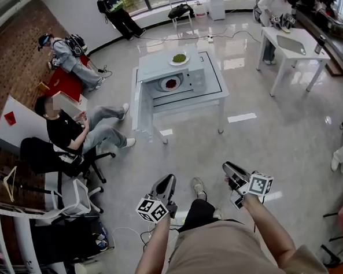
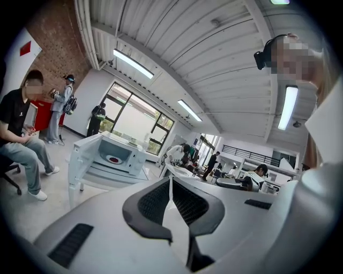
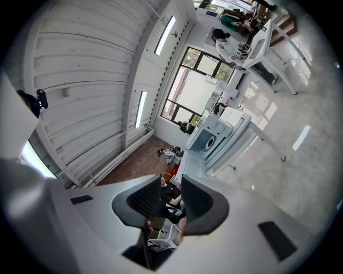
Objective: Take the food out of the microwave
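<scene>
Head view: red food (image 1: 169, 83) lies inside the open microwave (image 1: 155, 65), well ahead of the left gripper (image 1: 165, 188) and right gripper (image 1: 234, 172). Left gripper view: jaws pressed together, empty, food far off. Right gripper view: jaws slightly spread, empty, food distant

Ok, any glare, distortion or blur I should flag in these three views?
Head view: window glare streaks the glossy floor, edges curve. Left gripper view: strong fisheye, dark vignette, ceiling light blown out. Right gripper view: tilted fisheye, bright windows, microwave small and distant.
</scene>
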A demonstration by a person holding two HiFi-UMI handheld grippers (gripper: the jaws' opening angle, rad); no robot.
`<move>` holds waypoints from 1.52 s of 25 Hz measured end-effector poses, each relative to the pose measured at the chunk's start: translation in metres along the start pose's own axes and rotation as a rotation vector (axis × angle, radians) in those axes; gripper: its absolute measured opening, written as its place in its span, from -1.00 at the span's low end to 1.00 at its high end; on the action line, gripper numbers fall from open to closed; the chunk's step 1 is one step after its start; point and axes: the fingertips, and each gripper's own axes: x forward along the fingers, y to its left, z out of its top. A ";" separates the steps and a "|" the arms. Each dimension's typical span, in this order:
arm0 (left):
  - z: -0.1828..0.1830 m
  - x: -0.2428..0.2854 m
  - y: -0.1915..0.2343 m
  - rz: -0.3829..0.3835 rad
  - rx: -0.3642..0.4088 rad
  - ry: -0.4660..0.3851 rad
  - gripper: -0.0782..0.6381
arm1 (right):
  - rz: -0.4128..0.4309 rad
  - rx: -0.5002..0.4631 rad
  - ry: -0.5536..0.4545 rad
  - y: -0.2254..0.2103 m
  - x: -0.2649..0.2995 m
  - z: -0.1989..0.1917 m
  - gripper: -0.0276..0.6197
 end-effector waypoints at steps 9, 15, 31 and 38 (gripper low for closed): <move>0.036 0.102 0.074 0.026 0.037 0.024 -0.76 | 0.012 -0.019 0.042 -0.022 0.110 0.072 -0.60; 0.073 0.165 0.116 0.021 0.029 0.008 -0.76 | 0.001 -0.014 0.046 -0.043 0.174 0.122 -0.60; 0.118 0.230 0.184 0.047 0.031 -0.026 -0.76 | 0.017 -0.009 0.117 -0.066 0.301 0.171 -0.60; 0.137 0.247 0.200 0.122 0.029 -0.065 -0.76 | 0.036 -0.028 0.190 -0.076 0.335 0.192 -0.60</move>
